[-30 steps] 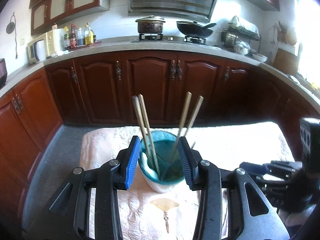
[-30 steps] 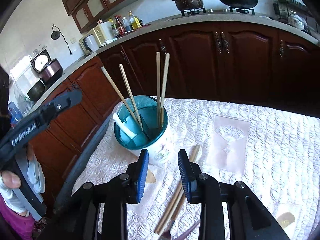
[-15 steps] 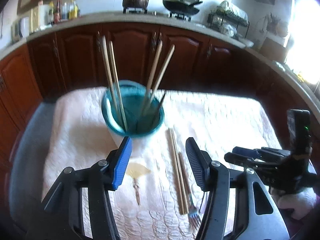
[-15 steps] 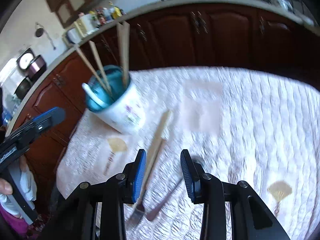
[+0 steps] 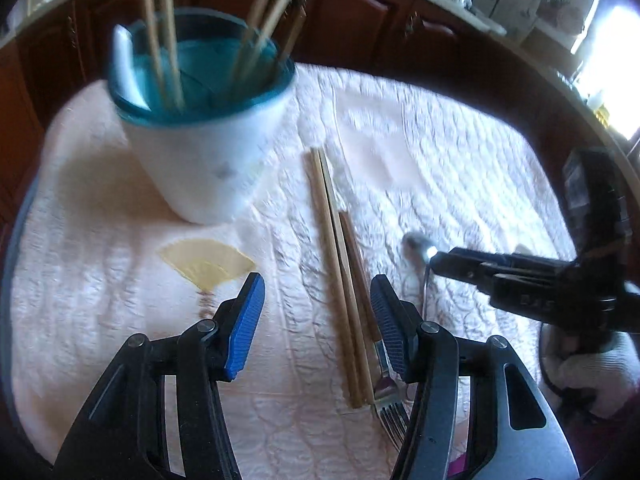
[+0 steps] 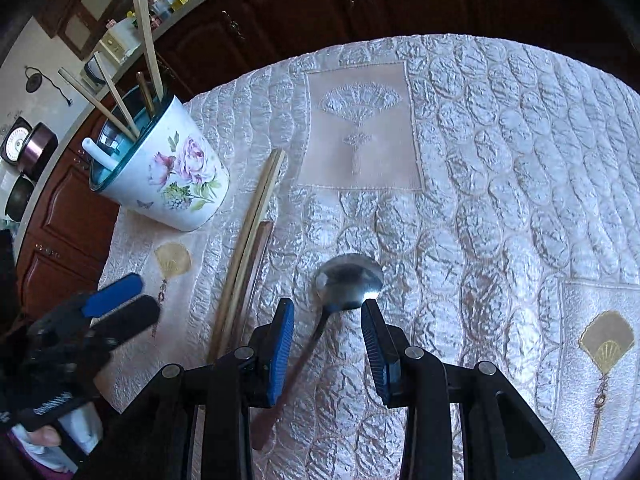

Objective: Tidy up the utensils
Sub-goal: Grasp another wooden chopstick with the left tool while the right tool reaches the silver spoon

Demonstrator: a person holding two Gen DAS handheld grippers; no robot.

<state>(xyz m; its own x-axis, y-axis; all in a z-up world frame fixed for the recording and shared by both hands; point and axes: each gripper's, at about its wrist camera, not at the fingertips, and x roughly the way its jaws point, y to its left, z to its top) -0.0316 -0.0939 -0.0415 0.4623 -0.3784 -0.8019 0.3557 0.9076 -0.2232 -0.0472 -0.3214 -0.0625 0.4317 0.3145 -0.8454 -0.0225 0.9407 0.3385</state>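
A floral cup (image 6: pixel 160 172) with a teal inside (image 5: pixel 208 80) stands on the cloth, holding several chopsticks and a white spoon. Beside it lie a pair of chopsticks (image 5: pixel 326 240) (image 6: pixel 252 240) and a wooden-handled fork (image 5: pixel 362 288). My left gripper (image 5: pixel 316 292) is open wide, low over the cloth, with the chopsticks and fork handle between its jaws, untouched. My right gripper (image 6: pixel 327 312) is open just above a metal spoon (image 6: pixel 348 280), whose handle runs back between the jaws. The pads do not press it. Each gripper shows in the other's view: right (image 5: pixel 444 260), left (image 6: pixel 138 298).
A quilted white cloth (image 6: pixel 500 160) with fan motifs covers the table. Dark wooden cabinets (image 6: pixel 360 8) ring the far side, under a counter with appliances. A gloved hand (image 5: pixel 588 372) holds the right gripper at the picture's right edge.
Both grippers dropped toward the cloth and tipped downward. The left jaws widened and left the cup for the lying chopsticks and fork. The right gripper came down over the spoon.
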